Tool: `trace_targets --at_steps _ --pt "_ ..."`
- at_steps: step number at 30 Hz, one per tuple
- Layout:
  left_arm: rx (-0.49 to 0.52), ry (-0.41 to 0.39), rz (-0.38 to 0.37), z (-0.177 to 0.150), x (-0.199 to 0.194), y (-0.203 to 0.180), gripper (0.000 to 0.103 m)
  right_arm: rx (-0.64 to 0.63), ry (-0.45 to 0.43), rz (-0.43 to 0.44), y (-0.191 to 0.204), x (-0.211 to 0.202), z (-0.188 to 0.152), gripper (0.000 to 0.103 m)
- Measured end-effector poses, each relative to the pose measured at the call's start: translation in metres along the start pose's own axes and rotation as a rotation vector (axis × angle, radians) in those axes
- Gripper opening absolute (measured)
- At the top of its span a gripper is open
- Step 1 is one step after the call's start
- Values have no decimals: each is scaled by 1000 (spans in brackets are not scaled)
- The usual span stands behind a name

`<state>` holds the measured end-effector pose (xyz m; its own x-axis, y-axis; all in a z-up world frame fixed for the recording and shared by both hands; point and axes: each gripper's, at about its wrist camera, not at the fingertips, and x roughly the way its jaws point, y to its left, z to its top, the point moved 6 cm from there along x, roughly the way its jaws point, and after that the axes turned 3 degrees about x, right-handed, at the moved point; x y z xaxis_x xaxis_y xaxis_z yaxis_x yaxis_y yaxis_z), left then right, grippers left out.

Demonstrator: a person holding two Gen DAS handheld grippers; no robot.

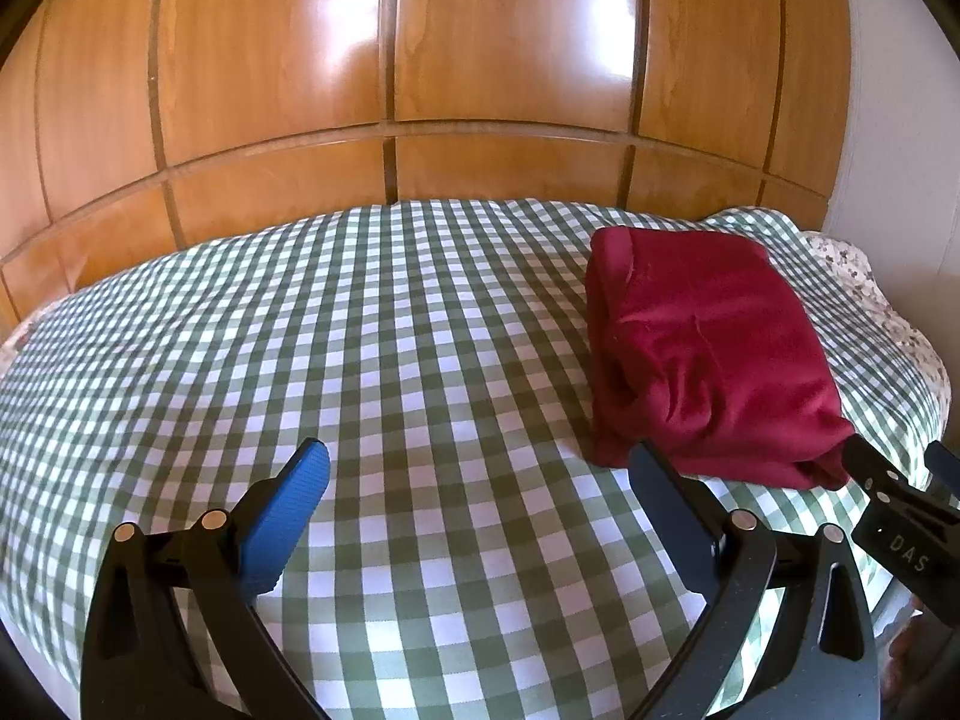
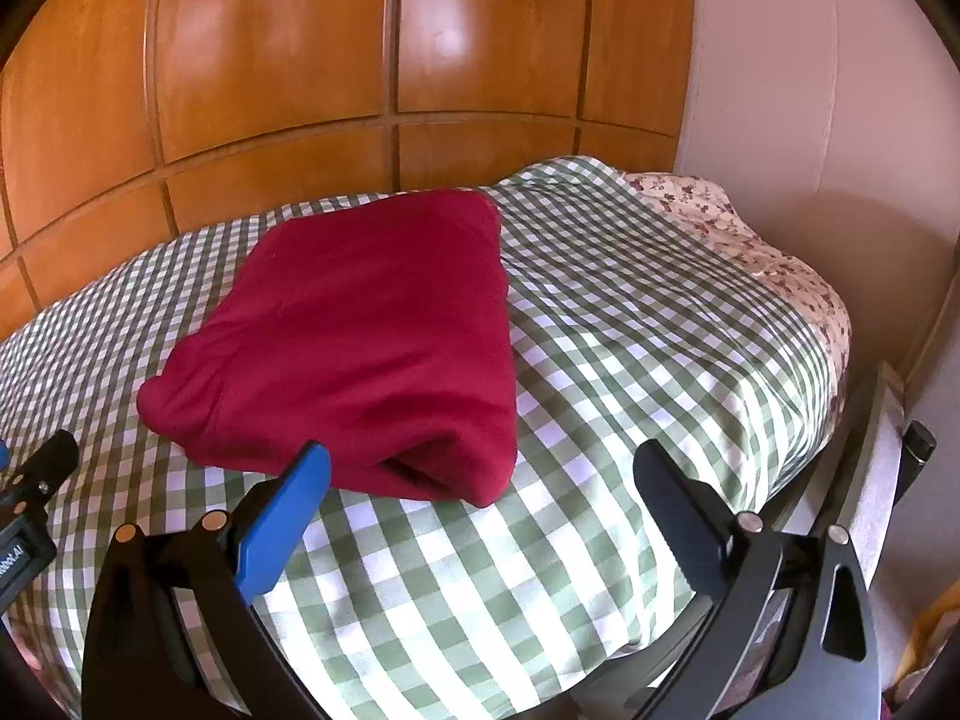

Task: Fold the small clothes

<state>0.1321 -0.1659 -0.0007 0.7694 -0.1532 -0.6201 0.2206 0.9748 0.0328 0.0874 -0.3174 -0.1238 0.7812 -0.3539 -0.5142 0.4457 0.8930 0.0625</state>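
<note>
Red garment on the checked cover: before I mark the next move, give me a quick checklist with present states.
1. Red garment folded into a compact stack: ok.
2. Garment fully on the checked cover, not over the edge: ok.
3. Left gripper jaws open, holding nothing: ok.
4. Right gripper jaws open, holding nothing: ok.
5. Fold edges lined up evenly: not ok, the near edge bulges and gapes.
6. More clothes waiting to be folded: cannot tell; none in view.
</note>
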Motion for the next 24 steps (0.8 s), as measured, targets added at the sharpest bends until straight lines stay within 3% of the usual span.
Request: trace_targets --at_steps 24 --pt "15 -45 -18 2 -20 0 99 -9 -36 47 15 -18 2 101"
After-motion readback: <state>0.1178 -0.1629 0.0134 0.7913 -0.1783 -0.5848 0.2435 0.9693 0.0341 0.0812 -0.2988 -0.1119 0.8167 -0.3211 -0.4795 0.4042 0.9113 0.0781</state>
